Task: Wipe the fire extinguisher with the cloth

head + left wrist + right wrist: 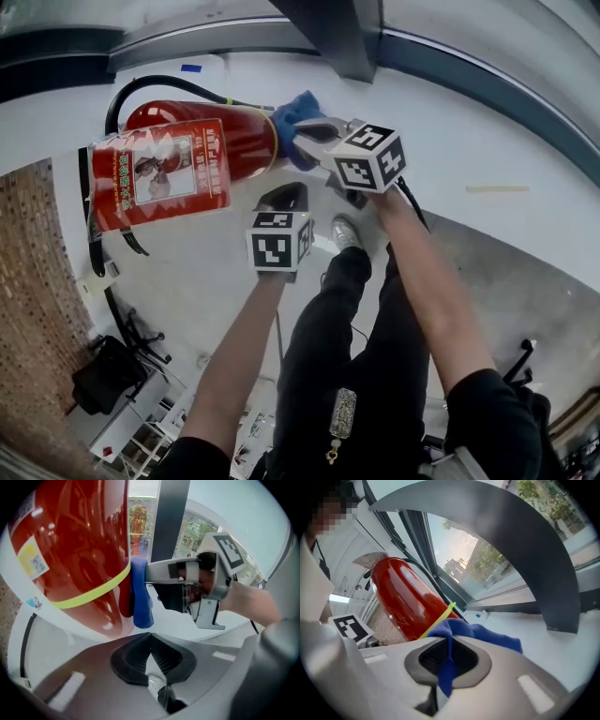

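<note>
Cloth (292, 112), pinched tight in the fingers of the right gripper (449, 654), touches the fire extinguisher (187, 155) near its yellow band (89, 593), left gripper (151, 651) closed empty nearby, open white floor (487, 141) around.

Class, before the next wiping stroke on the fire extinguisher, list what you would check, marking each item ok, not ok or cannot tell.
1. Cloth clamped in the right gripper: ok.
2. Cloth touching the fire extinguisher, by its yellow band: ok.
3. Left gripper shut, empty and clear of the cloth: ok.
4. Extinguisher steadied by a gripper: not ok; the left one holds nothing.
5. Extinguisher firmly supported: cannot tell.
</note>
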### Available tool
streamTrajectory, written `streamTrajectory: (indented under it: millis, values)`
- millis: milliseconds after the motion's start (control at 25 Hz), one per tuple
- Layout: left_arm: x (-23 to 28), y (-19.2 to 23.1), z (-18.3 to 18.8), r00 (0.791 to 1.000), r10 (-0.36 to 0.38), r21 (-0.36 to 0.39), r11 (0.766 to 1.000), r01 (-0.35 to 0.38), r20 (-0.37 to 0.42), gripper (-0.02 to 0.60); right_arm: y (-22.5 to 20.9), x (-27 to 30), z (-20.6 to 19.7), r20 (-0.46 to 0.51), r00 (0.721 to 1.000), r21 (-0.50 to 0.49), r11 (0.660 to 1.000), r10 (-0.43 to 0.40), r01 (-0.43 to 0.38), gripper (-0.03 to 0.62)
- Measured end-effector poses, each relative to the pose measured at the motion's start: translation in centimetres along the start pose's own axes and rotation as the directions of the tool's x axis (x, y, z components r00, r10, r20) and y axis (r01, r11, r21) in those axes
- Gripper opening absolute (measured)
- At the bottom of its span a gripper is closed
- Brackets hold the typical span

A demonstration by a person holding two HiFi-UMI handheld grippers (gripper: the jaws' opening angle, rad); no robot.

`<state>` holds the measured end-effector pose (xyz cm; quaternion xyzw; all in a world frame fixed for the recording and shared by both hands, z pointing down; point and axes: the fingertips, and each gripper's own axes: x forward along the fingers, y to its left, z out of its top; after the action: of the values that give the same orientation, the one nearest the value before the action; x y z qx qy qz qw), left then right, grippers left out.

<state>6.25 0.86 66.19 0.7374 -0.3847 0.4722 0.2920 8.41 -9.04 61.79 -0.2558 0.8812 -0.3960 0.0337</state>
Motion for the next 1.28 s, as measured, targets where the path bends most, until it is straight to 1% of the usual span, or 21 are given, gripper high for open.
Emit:
streamTrajectory:
  millis: [120,240,440,600,720,880,1040,1160,1280]
  values:
    - [-0.3,0.2,-0.9,1.0,0.004,-0.008,1.0,-0.005,-0.006,0.008,2.4,-0.6,-0.9,-0.021,0.998,-0.035,0.998,0.058,-0.058,0.012]
    - [-0.4,-0.2,-1.5,1.0,-0.005,-0.018,1.0,0.005,-0.001,0.008,2.9,-0.5,-0.8,-0.017,0.997,-0.064,0.995,0.072,-0.073,0.012]
    - [0.2,-0.9,-0.8,0.999,-0.022,-0.01,1.0,0.022,0.039,0.008,0.0,0.3,1.3,0.05,0.998,-0.046,0.998,0.044,-0.042,0.012]
    - [1.0,-0.6,-0.2,0.998,-0.025,-0.004,1.0,0.025,0.061,0.008,-3.0,2.5,2.0,0.047,0.999,-0.044,0.999,0.013,-0.011,0.012]
    - [1.3,-0.9,-0.5,0.997,-0.037,0.005,0.999,0.037,0.067,0.008,-5.4,4.7,1.4,-0.006,1.0,-0.03,0.999,-0.014,0.014,0.012]
    - [1.8,-0.7,-0.4,0.996,-0.049,0.009,0.999,0.049,0.071,0.008,-8.0,6.8,0.2,-0.117,0.992,-0.03,0.998,-0.056,0.053,0.012]
    - [2.4,-0.4,-0.7,0.996,-0.052,-0.002,0.999,0.052,0.067,0.008,-9.7,6.3,-2.1,-0.196,0.973,-0.031,0.993,-0.12,0.117,0.012]
    - [2.2,-0.6,-0.9,0.996,-0.054,-0.009,0.998,0.055,0.065,0.008,-9.8,4.9,-3.7,-0.241,0.956,-0.038,0.986,-0.168,0.163,0.012]
    - [2.2,-0.6,-0.9,0.996,-0.054,-0.012,0.998,0.055,0.064,0.008,-9.5,3.5,-5.5,-0.299,0.933,-0.054,0.98,-0.2,0.192,0.012]
